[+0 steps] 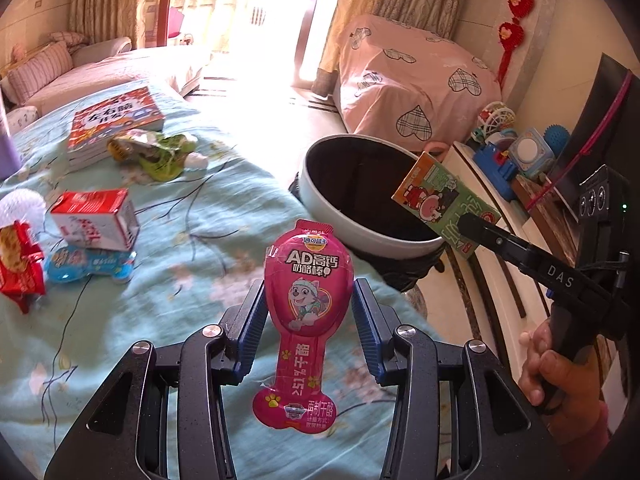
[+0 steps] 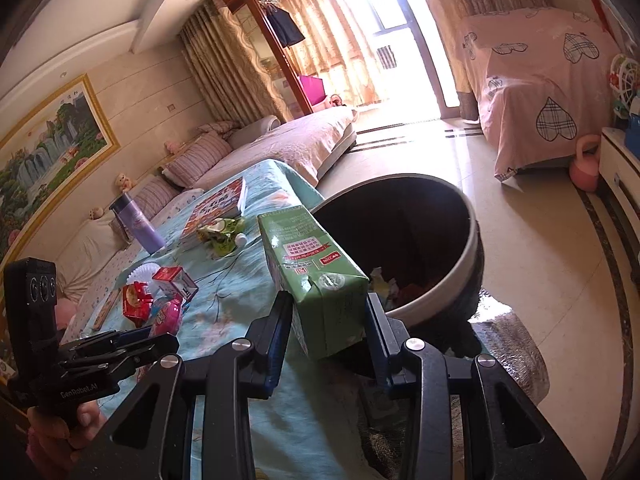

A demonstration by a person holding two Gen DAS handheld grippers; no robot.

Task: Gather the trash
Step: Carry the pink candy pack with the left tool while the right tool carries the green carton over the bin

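Observation:
My left gripper (image 1: 309, 300) is shut on a pink cheese-stick wrapper (image 1: 306, 300) and holds it above the teal tablecloth (image 1: 192, 320), left of the bin. My right gripper (image 2: 328, 320) is shut on a green drink carton (image 2: 316, 280), held beside the near rim of the white trash bin (image 2: 472, 256). In the left wrist view the carton (image 1: 444, 204) hangs over the bin's (image 1: 320, 196) right rim. On the table lie a red-white milk carton (image 1: 100, 220), a blue wrapper (image 1: 86, 266), a red snack pack (image 1: 20, 268) and a crumpled green wrapper (image 1: 160, 152).
A stack of books (image 1: 112, 120) and a purple bottle (image 2: 138, 224) stand at the table's far end. A white paper liner (image 1: 20, 204) lies at the left edge. A sofa (image 2: 280, 144), a pink covered piece of furniture (image 2: 540, 92) and a toy shelf (image 1: 516, 156) surround the floor.

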